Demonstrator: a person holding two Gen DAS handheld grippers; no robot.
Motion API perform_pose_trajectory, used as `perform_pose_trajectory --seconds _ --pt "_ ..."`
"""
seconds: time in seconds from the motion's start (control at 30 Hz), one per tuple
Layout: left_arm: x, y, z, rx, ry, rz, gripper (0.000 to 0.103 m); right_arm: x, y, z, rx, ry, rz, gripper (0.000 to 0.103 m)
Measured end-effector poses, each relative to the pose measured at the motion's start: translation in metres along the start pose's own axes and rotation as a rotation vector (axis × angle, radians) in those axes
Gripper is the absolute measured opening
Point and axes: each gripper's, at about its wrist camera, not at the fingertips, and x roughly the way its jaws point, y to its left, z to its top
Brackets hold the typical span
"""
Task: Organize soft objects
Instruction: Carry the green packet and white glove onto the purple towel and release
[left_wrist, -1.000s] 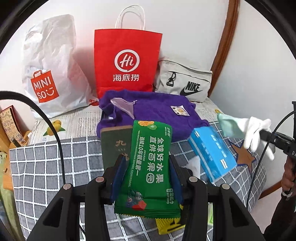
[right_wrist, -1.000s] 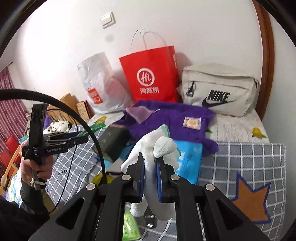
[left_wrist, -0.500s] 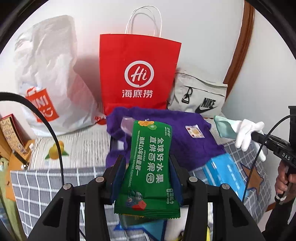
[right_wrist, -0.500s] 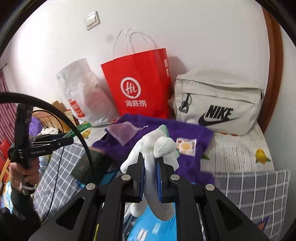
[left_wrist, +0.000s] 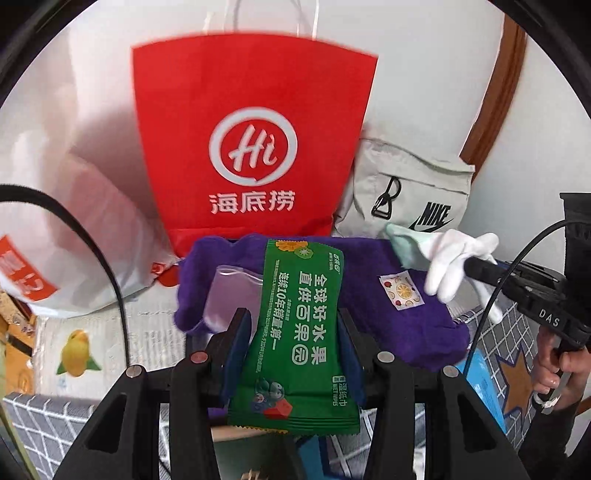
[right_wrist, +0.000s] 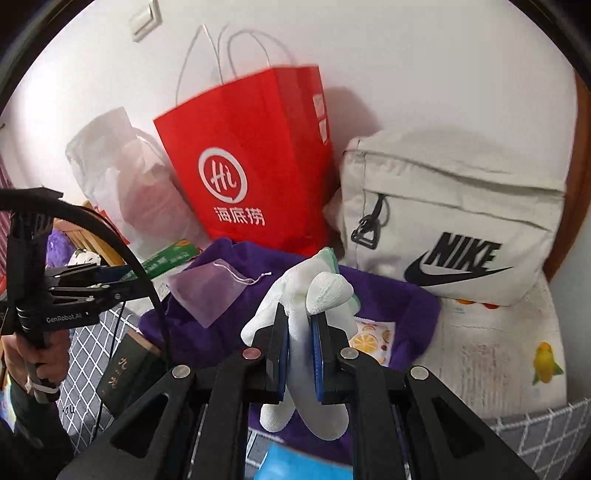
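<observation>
My left gripper is shut on a green wet-wipes packet, held above the purple towel in front of the red paper bag. My right gripper is shut on a white glove with a pale green cuff, held above the purple towel near the beige Nike bag. In the left wrist view the glove and right gripper show at the right. In the right wrist view the left gripper shows at the left, with the packet.
A white plastic shopping bag stands left of the red bag. A translucent pouch and a small fruit-print sachet lie on the towel. A dark green book and a blue packet lie on the checked bedspread.
Both grippers have moved forward toward the bags at the wall, each keeping its hold. The red bag and Nike bag now look larger and closer.
</observation>
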Motion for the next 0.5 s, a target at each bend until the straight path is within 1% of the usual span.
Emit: perform_pose_trajectory --seconds 0.03,0.13,0.23,0.33,0.5 --pt "0.008 0.001 0.002 -0.005 0.012 0.000 0.044 0.011 -0.002 0.000 -0.003 0.027 0.011 0.011" --pt "0.029 0.006 0.002 -0.021 0.036 -0.002 0.044 0.032 -0.005 -0.004 -0.008 0.075 0.009 0.011" --pt "0.043 0.008 -0.003 -0.033 0.054 -0.023 0.044 0.049 -0.007 -0.009 -0.020 0.129 0.014 0.011" --pt "0.056 0.010 -0.007 -0.030 0.087 -0.019 0.044 0.057 -0.005 -0.014 -0.032 0.156 0.017 0.011" --pt "0.065 0.015 -0.008 -0.041 0.102 -0.021 0.044 0.068 0.003 -0.018 -0.061 0.190 0.040 0.012"
